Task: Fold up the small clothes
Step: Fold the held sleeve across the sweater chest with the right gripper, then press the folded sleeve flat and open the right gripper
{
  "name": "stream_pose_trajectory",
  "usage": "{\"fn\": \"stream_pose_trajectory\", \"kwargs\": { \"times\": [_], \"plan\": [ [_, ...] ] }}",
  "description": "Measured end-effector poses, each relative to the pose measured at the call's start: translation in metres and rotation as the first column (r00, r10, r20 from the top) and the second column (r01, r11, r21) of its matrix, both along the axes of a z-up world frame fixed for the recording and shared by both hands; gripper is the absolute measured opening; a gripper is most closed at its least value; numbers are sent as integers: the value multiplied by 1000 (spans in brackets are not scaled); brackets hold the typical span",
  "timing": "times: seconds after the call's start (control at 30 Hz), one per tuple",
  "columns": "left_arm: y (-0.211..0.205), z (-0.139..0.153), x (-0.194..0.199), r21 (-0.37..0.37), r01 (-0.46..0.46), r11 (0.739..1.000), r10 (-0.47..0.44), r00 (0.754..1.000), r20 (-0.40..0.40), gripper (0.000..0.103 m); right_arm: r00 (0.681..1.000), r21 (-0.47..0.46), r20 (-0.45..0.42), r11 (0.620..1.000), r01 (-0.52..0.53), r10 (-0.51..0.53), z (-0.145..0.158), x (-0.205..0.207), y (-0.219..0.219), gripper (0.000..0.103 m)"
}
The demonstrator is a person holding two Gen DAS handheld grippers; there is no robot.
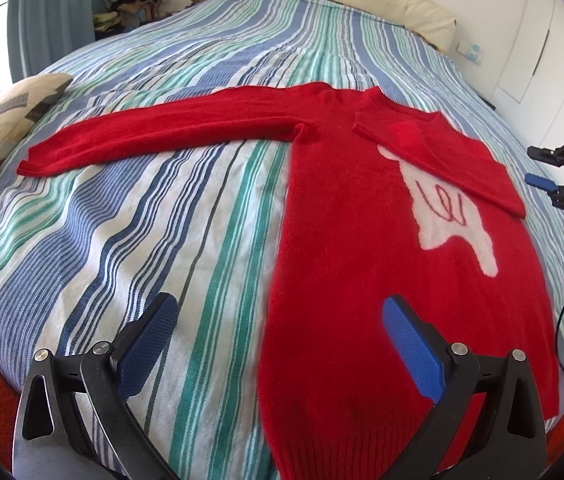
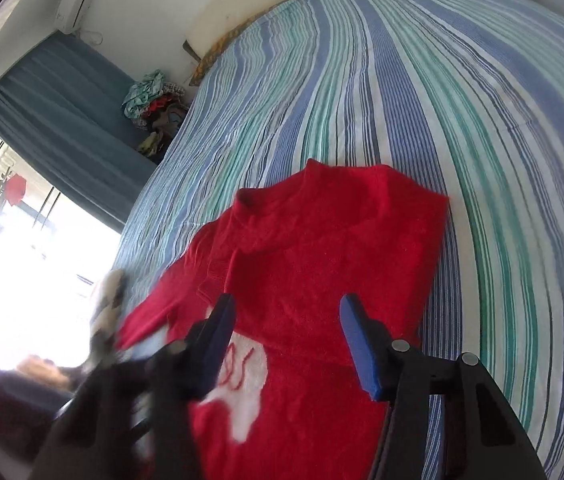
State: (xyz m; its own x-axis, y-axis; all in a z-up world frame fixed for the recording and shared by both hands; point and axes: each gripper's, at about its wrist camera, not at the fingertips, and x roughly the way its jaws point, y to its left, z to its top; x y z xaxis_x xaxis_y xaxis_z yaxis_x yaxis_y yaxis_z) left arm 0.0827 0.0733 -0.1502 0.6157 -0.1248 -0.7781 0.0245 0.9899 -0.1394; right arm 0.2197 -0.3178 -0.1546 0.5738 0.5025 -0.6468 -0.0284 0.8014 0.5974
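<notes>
A red sweater (image 1: 346,264) lies flat on the striped bed (image 1: 161,220), its long axis running from hem near me to collar at the far end. One sleeve (image 1: 153,136) stretches left; the other (image 1: 454,160) is folded across the chest. My left tool (image 1: 277,332) and right tool (image 2: 286,344) hover open above it, gripping nothing.

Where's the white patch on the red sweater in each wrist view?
Left wrist: white patch right of centre, partly under the folded sleeve.
Right wrist: white patch low centre, beside the right gripper, whose fingers are apart.
Shared landmark: sweater collar.
</notes>
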Motion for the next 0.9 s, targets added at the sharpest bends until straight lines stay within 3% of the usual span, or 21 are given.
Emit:
{"fn": "stream_pose_trajectory", "kwargs": {
  "times": [0.07,0.13,0.2,0.23,0.27,0.37,0.43,0.53,0.6,0.67,0.73,0.8,0.83,0.9],
  "plan": [
    [-5,1,-3,35,13,999,-13,1000,13,102,999,-7,-40,1000,-20,20,-22,6,10,53],
    [-7,1,-5,66,23,998,-24,999,24,102,990,-126,-137,992,20,-37,-49,13,12,53],
    [-7,3,-6,68,30,997,-32,999,28,102,960,-254,-239,964,82,-145,-73,14,6,22],
    [-6,3,-6,58,33,998,-34,999,26,102,961,-317,-223,944,89,-166,-72,14,8,17],
    [-5,3,-5,44,35,998,-36,999,22,102,969,-372,-191,925,76,-157,-64,15,16,20],
    [-5,3,1,0,41,999,-41,999,3,102,995,-447,-98,894,-37,-8,-32,22,65,20],
    [-5,3,5,-17,42,999,-42,999,-4,102,988,-470,-45,869,-154,150,-13,30,112,26],
    [-2,3,5,-21,36,999,-36,999,-6,102,919,-561,2,762,-324,393,-5,42,191,36],
    [3,3,5,-32,28,999,-28,1000,-14,102,867,-626,-4,675,-390,498,-15,48,234,37],
    [8,2,6,-42,18,999,-19,1000,-25,102,837,-669,-48,605,-432,545,-33,62,265,37],
    [13,2,9,-53,3,999,-5,999,-33,102,827,-707,-96,547,-448,554,-51,74,284,37],
    [19,2,11,-71,-12,997,10,999,-35,102,830,-718,-133,525,-458,542,-68,88,291,33],
    [22,2,11,-79,-21,997,18,999,-37,102,831,-700,-139,540,-467,539,-70,91,289,7],
    [26,1,13,-99,-34,995,30,998,-48,102,833,-679,-105,573,-460,544,-63,88,287,5]
  ]
}}
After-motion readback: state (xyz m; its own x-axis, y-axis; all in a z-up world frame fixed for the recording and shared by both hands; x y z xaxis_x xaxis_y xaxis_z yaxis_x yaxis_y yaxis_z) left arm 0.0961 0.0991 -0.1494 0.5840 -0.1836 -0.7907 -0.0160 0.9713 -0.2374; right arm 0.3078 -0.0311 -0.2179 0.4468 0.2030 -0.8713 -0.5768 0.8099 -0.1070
